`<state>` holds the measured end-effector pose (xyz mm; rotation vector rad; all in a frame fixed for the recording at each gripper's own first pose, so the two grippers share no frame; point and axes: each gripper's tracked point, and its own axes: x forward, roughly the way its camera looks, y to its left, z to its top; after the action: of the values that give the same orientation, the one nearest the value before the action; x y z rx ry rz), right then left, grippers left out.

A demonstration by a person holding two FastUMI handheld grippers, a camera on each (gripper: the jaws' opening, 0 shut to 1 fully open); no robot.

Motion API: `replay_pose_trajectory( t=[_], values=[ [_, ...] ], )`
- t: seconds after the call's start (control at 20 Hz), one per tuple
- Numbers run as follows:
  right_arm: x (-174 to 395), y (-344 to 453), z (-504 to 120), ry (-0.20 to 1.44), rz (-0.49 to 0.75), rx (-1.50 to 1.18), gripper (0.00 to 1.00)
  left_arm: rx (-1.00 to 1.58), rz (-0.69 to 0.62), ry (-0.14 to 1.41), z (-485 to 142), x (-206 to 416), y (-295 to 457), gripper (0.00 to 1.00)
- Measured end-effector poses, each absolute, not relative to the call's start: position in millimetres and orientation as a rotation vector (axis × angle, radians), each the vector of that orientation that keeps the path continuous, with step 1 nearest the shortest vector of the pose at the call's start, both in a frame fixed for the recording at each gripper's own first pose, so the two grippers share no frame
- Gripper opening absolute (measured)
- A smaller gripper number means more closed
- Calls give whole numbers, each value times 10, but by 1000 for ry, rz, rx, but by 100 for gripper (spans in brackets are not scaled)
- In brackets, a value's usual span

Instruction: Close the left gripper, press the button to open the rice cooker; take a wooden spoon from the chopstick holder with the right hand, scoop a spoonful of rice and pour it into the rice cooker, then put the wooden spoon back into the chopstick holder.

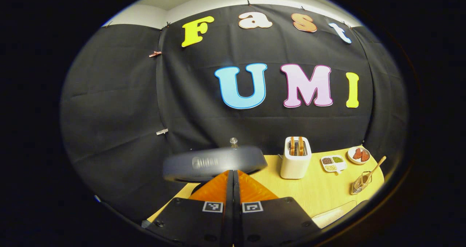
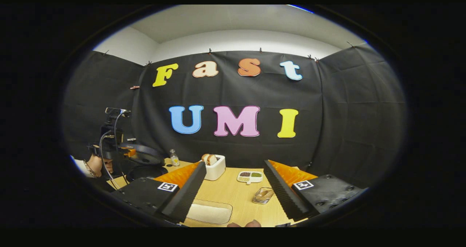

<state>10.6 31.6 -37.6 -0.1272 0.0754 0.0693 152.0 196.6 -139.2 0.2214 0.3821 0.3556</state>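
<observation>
Judging by the raised rice cooker lid (image 1: 214, 163), the button press looks done: the left claw (image 1: 233, 183) sits with fingers pressed together just below that lid, gripping nothing. Over the yellow surface (image 2: 240, 196) the right claw (image 2: 235, 188) hangs wide open and empty, while the wooden spoon (image 1: 375, 168) leans in the chopstick holder (image 1: 360, 183) near the surface's right edge. Fetching the spoon, scooping rice, pouring it into the cooker and returning the spoon all appear left to do.

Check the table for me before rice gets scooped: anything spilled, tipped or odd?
Nothing stands out. The rice cooker lid is raised, the toaster stands upright, and the wooden spoon leans in the chopstick holder. No spills on the table.
</observation>
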Motion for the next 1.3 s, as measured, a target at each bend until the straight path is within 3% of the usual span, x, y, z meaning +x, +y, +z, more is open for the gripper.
replay_pose_trajectory(
  t=[0.1,0.2,0.7,0.8,0.85,1.0,1.05,1.2,1.25,1.3],
  values=[
    [84,297,-356,69,65,-133,94,203,354,338,-1272,1506,1910,5],
    [81,276,-357,66,61,-140,99,189,345,289,-1133,1457,1817,5],
    [235,15,-467,82,15,-114,99,151,280,130,-558,768,1239,5],
    [273,-81,-516,88,3,-124,94,144,264,131,-578,650,1119,5],
    [305,-141,-557,93,-1,-123,99,132,255,126,-592,617,1056,5],
    [412,-382,-786,140,-22,-99,99,94,235,140,-712,503,871,5],
    [466,-458,-857,151,-23,-93,94,93,233,145,-746,469,833,5],
    [640,-723,-1130,204,-16,-92,99,76,214,158,-834,389,587,7],
    [729,-810,-1163,208,-17,-85,99,75,207,147,-834,382,518,1],
    [803,-916,-1271,230,-18,-71,99,78,200,145,-849,371,416,22]
  ],
)
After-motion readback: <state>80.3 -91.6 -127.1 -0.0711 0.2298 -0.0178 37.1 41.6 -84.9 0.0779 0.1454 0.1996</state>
